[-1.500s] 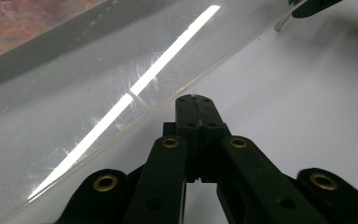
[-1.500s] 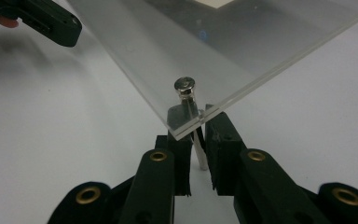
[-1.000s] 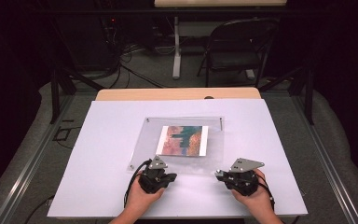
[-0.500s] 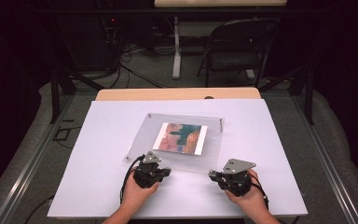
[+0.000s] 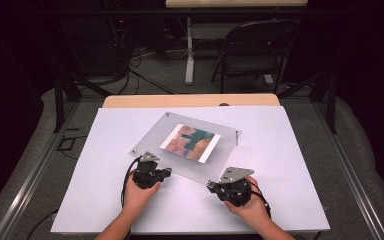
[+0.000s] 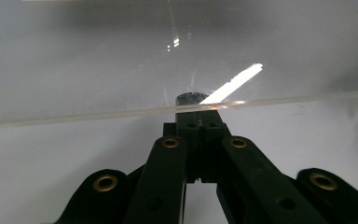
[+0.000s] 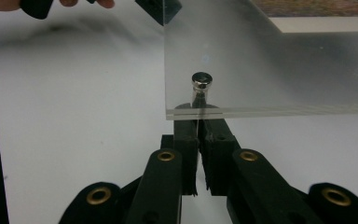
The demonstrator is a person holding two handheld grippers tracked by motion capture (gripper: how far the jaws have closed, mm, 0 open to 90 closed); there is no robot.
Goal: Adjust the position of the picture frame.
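Gripping one clear acrylic picture frame (image 5: 190, 145) at two of its near corners, two black hand-held grippers work over one white-topped bench (image 5: 290, 165). The left gripper (image 5: 152, 167) has its jaws closed on the frame's edge at the near-left corner; in the left gripper view the pane's thin polished edge (image 6: 121, 113) crosses just above the meeting jaw tips, beside a dark round stud (image 6: 191, 98). The right gripper (image 5: 215, 186) has its jaws closed at the near-right corner; in the right gripper view the jaw tips meet under the pane's thick edge (image 7: 261, 112), directly below one short cylindrical silver metal standoff (image 7: 201, 86).

The frame is a flat, transparent rectangular slab, lying skewed to the bench edges, near the middle of the bench and toward its near edge. Four small metal standoffs mark its corners; the far-right one (image 5: 237, 136) stands as a slim pin. Sandwiched inside is one rectangular colour print (image 5: 191, 142) with a white border, in orange, teal and dark tones. Each gripper carries one grey three-cornered plate and one trailing black cable.
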